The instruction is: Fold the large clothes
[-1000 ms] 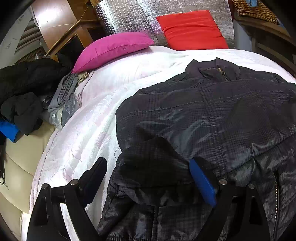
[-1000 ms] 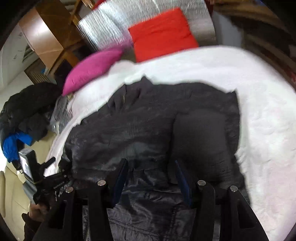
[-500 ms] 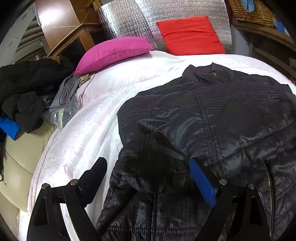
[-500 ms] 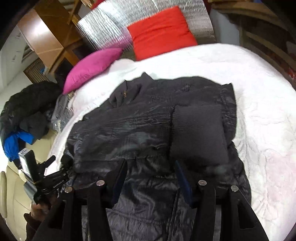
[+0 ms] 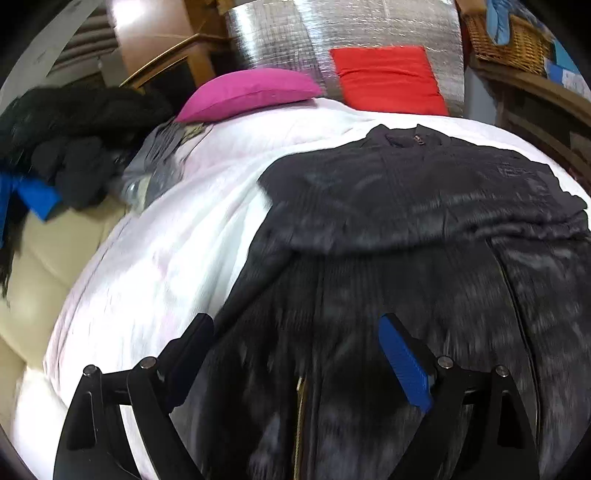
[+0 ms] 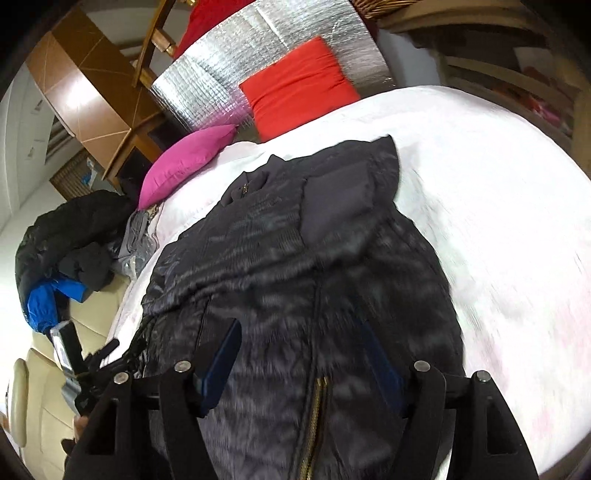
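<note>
Bedding, a white quilted cover point(image 5: 177, 258), fills most of both views and carries everything else. Spread on it lies a large dark quilted jacket point(image 5: 406, 229), collar toward the pillows, hem toward the cameras; its shiny black fabric shows fine stitched ribs, and a gold-toothed zip point(image 6: 314, 417) runs up the front. Both sleeves are folded in over the chest, one lying as a flat matte panel point(image 6: 336, 203) in the right wrist view. No writing or label on the jacket can be read; much of it is blurred.

Behind the bed stands a silver foil-like panel point(image 5: 295, 33), with a red cushion point(image 5: 388, 81) leaning on it and a magenta pillow point(image 5: 247, 92) beside that. At the bed's left edge a heap of dark clothes point(image 5: 74, 140) with a blue piece point(image 5: 33, 195) rests on a cream seat point(image 5: 44, 266), and a grey garment in clear wrap point(image 5: 159, 166) lies between heap and pillow. A wicker basket point(image 5: 509, 40) sits on a wooden shelf at upper right, something blue poking out of it; what that is cannot be told.

The left gripper point(image 5: 295, 347) hangs over the jacket's lower left part with its jaws spread wide, gripping nothing. The right gripper point(image 6: 306, 354) is likewise wide apart above the zip, fabric between the fingers but not pinched.
</note>
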Motion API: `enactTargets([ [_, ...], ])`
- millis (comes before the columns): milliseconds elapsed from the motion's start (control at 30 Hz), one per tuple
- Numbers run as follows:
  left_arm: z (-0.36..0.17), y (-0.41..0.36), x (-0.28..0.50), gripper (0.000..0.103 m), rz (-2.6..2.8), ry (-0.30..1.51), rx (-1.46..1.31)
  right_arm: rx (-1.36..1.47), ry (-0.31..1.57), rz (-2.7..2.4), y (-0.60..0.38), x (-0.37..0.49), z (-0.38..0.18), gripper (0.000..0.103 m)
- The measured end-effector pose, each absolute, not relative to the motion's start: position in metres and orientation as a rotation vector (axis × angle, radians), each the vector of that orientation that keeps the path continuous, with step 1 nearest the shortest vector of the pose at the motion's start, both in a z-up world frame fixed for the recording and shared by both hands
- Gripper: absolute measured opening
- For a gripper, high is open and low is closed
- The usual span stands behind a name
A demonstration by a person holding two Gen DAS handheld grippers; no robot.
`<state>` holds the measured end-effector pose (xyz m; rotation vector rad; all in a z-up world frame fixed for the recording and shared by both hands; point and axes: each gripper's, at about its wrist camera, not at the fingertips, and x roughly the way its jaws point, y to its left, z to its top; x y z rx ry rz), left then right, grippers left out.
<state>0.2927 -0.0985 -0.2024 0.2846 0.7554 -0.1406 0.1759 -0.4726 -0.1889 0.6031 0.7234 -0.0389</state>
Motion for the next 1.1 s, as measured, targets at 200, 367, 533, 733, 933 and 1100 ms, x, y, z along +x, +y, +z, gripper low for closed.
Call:
enactTargets([
  [200, -0.211, -0.067, 0.249, 0.091, -0.124, 0.756, 0.271, 0.631, 0.732, -0.059, -0.475, 0.132, -0.193, 0.071],
  [367, -0.225, -0.045, 0.218, 0.091, -0.141, 0.798, 0.289, 0.619, 0.792, -0.092, -0.475, 0.095, -0.201, 0.072],
  [533, -0.237, -0.025, 0.192, 0.091, -0.141, 0.846, 0.301, 0.59, 0.913, -0.095, -0.464, 0.066, -0.224, 0.073],
  [733, -0.246, 0.002, 0.182, 0.093, -0.135, 0.938, 0.218, 0.552, 1.094, -0.035, -0.436, 0.055, -0.268, 0.073],
  [933, -0.255, 0.029, 0.191, 0.093, -0.167, 1.046, 0.055, 0.586, 1.18, -0.027, -0.427, 0.068, -0.299, 0.073],
  [1100, -0.276, 0.027, 0.198, 0.093, -0.232, 1.143, -0.027, 0.612, 1.235, 0.002, -0.42, 0.081, -0.321, 0.073],
])
